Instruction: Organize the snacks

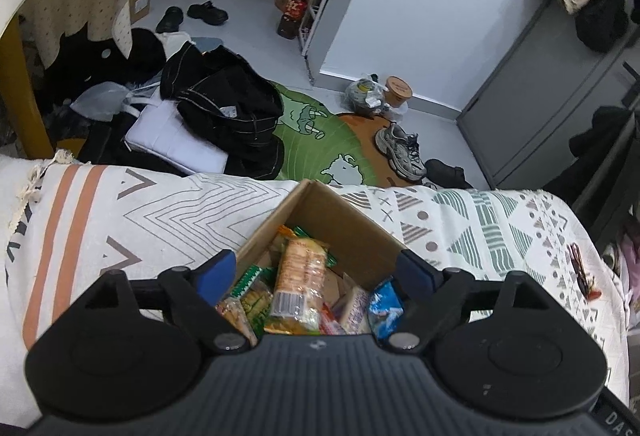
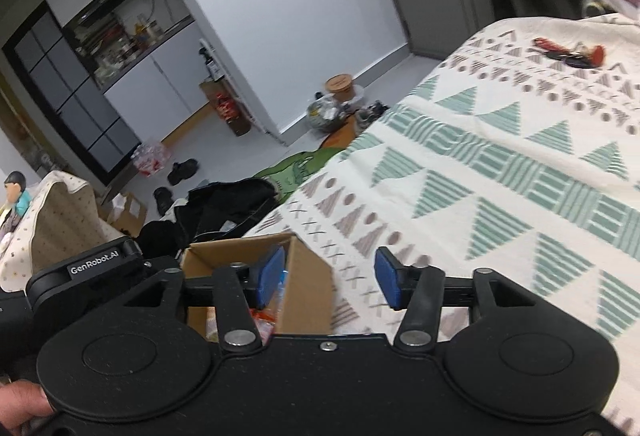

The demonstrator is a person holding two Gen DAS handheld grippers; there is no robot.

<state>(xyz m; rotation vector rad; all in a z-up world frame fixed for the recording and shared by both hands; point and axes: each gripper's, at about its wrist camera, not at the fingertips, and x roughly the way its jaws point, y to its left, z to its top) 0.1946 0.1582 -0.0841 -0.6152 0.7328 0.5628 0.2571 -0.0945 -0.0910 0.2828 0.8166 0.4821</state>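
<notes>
Both tools hover over the patterned bed cover (image 1: 152,212), fingers spread wide and holding nothing: the left tool (image 1: 320,272) above the cardboard box (image 1: 340,220), the right tool (image 2: 330,278) at the box's right edge. Snack packets (image 1: 300,276) fill the box, a biscuit pack uppermost. Keys (image 2: 568,50) lie well apart.

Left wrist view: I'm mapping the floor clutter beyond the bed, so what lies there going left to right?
Black jacket → green cartoon rug → grey sneaker → grey cabinet.
</notes>
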